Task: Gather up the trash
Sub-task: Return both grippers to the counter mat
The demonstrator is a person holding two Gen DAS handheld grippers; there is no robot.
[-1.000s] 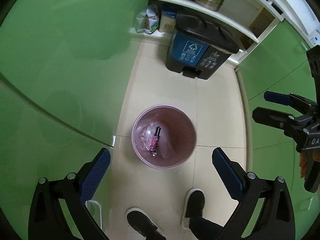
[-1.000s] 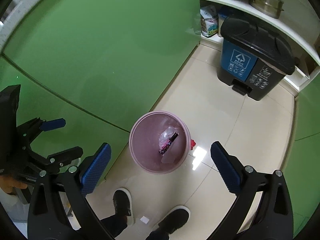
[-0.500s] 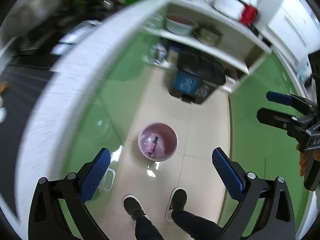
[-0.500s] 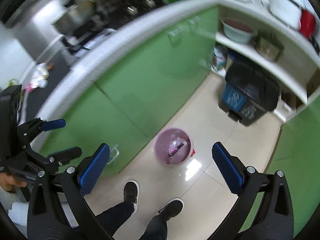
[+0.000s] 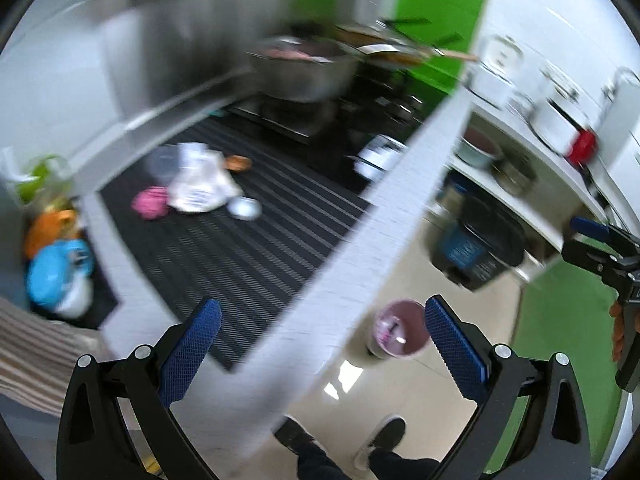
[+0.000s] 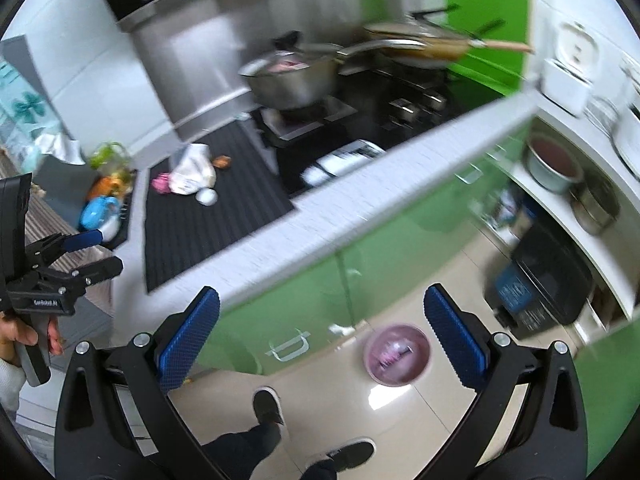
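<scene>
A pink waste bin [image 5: 398, 329] [image 6: 397, 354] stands on the floor below the counter with a wrapper and clear plastic inside. On the black ribbed mat [image 5: 240, 248] [image 6: 192, 224] lie a crumpled white bag [image 5: 198, 188] [image 6: 192, 174], a pink scrap [image 5: 151, 202] [image 6: 161, 182], a small white cup [image 5: 245, 207] [image 6: 207, 197] and an orange bit [image 5: 237, 163] [image 6: 222, 161]. My left gripper [image 5: 320, 348] [image 6: 86, 254] is open and empty above the counter edge. My right gripper [image 6: 320, 340] [image 5: 592, 242] is open and empty too.
A steel pot [image 6: 292, 80] and a pan [image 6: 424, 46] sit on the stove. A black and blue pedal bin [image 5: 478, 246] [image 6: 538, 280] stands by white shelves. Clutter lies at the mat's left [image 5: 56, 248]. The person's shoes [image 6: 268, 404] are on the tiled floor.
Both grippers have risen and tilted up from the floor bin; the countertop, mat and stove have come into view. The bin looks smaller and lower. Both stay open.
</scene>
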